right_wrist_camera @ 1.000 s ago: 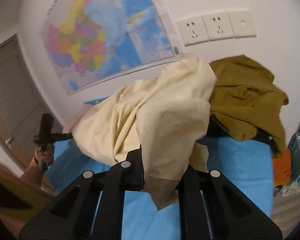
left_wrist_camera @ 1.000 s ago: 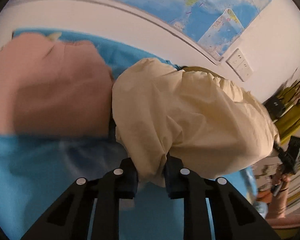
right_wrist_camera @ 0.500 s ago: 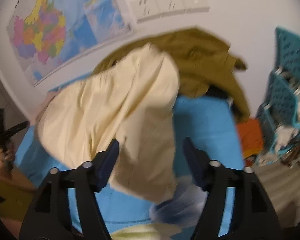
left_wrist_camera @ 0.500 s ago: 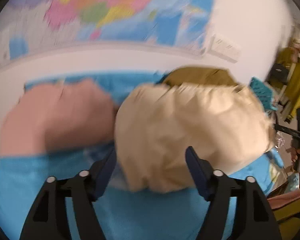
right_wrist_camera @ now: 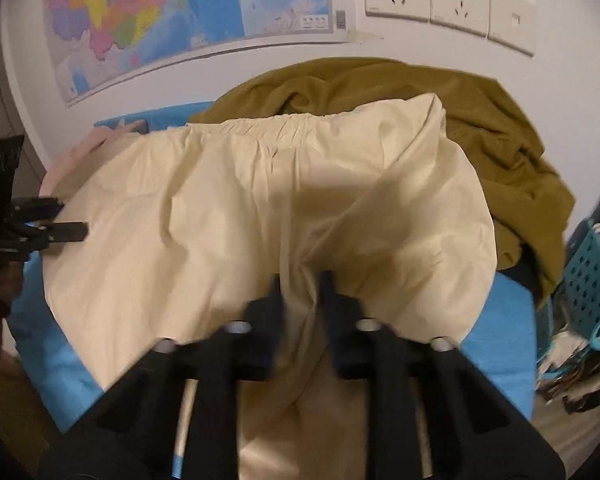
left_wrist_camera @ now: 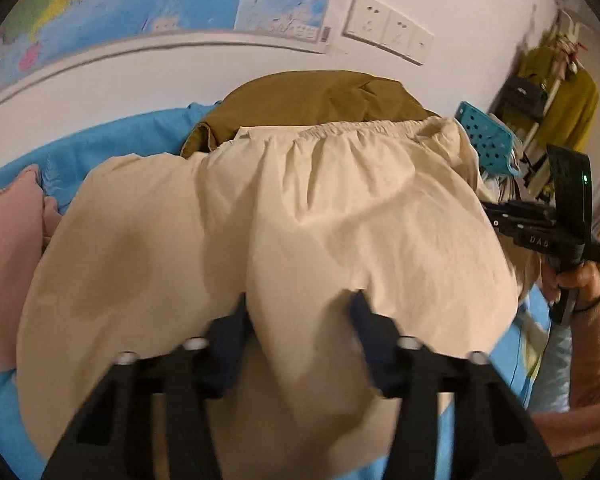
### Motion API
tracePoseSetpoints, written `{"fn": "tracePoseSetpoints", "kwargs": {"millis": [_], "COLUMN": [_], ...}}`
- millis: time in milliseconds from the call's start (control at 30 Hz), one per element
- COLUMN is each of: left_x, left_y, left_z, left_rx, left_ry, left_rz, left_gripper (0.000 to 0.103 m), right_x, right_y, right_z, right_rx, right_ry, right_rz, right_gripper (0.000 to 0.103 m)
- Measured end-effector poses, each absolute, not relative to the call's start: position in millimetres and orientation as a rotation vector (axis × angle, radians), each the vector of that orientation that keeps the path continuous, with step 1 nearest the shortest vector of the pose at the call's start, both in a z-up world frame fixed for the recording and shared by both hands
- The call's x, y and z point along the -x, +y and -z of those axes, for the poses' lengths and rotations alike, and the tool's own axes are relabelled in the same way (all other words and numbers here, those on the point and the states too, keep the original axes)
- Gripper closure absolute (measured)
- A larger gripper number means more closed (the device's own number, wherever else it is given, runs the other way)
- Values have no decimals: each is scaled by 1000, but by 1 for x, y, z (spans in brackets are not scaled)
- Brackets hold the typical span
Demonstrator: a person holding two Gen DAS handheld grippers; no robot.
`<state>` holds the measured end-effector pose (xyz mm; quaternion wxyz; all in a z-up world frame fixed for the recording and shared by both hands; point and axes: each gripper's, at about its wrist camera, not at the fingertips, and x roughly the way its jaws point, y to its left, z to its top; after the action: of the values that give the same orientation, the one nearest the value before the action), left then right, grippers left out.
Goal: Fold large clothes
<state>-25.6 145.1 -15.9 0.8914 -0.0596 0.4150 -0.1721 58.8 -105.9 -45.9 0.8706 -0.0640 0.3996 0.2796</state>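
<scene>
A cream garment with an elastic waistband [left_wrist_camera: 284,216] lies spread over the blue bed cover [left_wrist_camera: 112,144]; it also shows in the right wrist view [right_wrist_camera: 260,200]. My left gripper [left_wrist_camera: 300,312] has its jaws apart, with a fold of the cream cloth lying between them. My right gripper [right_wrist_camera: 300,284] has its jaws close together on a bunched fold of the same garment. The right gripper also shows at the right edge of the left wrist view [left_wrist_camera: 540,224], and the left gripper at the left edge of the right wrist view [right_wrist_camera: 40,228].
An olive garment [right_wrist_camera: 480,120] lies heaped behind the cream one against the wall. A pink garment [left_wrist_camera: 8,248] lies at the left. A teal plastic basket [right_wrist_camera: 592,276] with clothes stands at the right. A map [right_wrist_camera: 160,12] and wall sockets [right_wrist_camera: 444,0] are above.
Both grippers let go of the cream garment half a second ago and moved back onto it; it now lies spread flat with the waistband far. The right jaws have closed on a fold.
</scene>
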Motion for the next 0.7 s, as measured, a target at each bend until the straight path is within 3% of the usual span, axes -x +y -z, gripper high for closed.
{"fn": "tracePoseSetpoints", "kwargs": {"millis": [67,133,233,367,500,667,700], "left_x": [19,12,6,-5,-5,-2,-2], "left_y": [151,160,164,170,177,183,185], "left_z": [11,5,-4,14,26,25,25], "left_rx": [134,173,178,199,198,197,203], "left_ry": [845,838,783,828,830,810,817], "left_rz": [322,312,267,241,231,219,224], "left_gripper": [91,99,100,96,87,73,73], "right_x": [-63,-63,-70,-98,-101,-60,-50], "right_y": [-107,-110,-110,-92,-101,-145,-153], "right_z": [36,16,-2,35,49,14,10], "right_rx": [110,79,3,106,91,-24,-28], "right_ry": [810,730,666,804,854,713,692], "right_rz": [-590,-578,-596,-561,-568,-590,-575], "right_gripper": [99,99,99,96,75,51,38]}}
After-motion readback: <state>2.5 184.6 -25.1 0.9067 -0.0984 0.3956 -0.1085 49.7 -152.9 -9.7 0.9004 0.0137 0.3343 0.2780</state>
